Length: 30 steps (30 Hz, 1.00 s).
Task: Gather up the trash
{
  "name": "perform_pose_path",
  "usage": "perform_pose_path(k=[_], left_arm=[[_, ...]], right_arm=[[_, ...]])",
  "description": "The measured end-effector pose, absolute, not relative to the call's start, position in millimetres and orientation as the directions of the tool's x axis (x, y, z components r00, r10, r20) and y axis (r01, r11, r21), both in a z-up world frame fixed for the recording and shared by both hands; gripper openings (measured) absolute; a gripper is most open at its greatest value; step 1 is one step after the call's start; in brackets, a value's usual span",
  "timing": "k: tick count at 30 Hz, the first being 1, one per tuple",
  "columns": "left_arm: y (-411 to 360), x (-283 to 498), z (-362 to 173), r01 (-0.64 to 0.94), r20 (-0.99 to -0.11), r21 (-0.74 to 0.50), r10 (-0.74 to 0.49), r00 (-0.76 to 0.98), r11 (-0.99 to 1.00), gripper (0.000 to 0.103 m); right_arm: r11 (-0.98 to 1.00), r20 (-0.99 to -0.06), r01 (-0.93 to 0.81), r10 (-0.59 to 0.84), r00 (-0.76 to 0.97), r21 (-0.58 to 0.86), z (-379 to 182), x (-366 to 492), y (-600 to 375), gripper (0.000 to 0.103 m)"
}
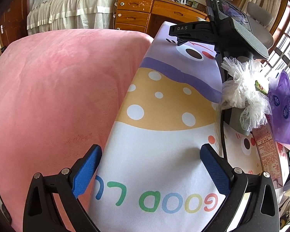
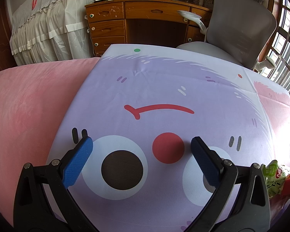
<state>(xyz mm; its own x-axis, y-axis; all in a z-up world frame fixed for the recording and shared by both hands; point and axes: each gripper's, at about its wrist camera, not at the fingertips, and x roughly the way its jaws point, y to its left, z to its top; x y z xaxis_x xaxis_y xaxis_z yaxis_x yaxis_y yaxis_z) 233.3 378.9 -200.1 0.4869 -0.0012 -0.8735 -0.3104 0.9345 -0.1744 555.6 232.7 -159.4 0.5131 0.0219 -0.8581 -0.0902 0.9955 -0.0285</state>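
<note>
- Holding both tools wide open and empty: my left gripper hangs over the "GOOD LU" lettering of the cartoon mat, and my right gripper hangs over the printed eyes and red nose, nothing between either pair of blue pads.
- Trash sits off to the right, not under either tool: in the left view a printed wrapper lies flat near the mat's right edge, with a crumpled clear plastic bag and a purple tissue pack beyond it; in the right view a green snack packet shows at the lower right.
- Risk, as I judge it: the clear bag lies against my other tool's body and black cable, so a pinch there could catch the cable, and the thin film may slip or tear.
- Risk: the flat wrapper gives little edge, so my pads may bunch the mat instead.
- Beyond, the pink cushion borders the mat on the left; the wooden desk and grey chair stand well behind.
- Hard to tell: the packet and clutter at the right are cut off by the frame and washed out by window glare; no bin is in view.
</note>
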Motion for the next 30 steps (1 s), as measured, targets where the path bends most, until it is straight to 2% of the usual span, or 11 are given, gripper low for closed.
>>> perform_pose_path(k=[30], left_arm=[[384.4,231.2,-201.6,-0.317,-0.872,-0.187,-0.008,0.490,0.930,0.102]], right_arm=[[0.995,-0.858,-0.091,0.022,0.514,-0.029,-159.5,554.9,232.4,0.101]])
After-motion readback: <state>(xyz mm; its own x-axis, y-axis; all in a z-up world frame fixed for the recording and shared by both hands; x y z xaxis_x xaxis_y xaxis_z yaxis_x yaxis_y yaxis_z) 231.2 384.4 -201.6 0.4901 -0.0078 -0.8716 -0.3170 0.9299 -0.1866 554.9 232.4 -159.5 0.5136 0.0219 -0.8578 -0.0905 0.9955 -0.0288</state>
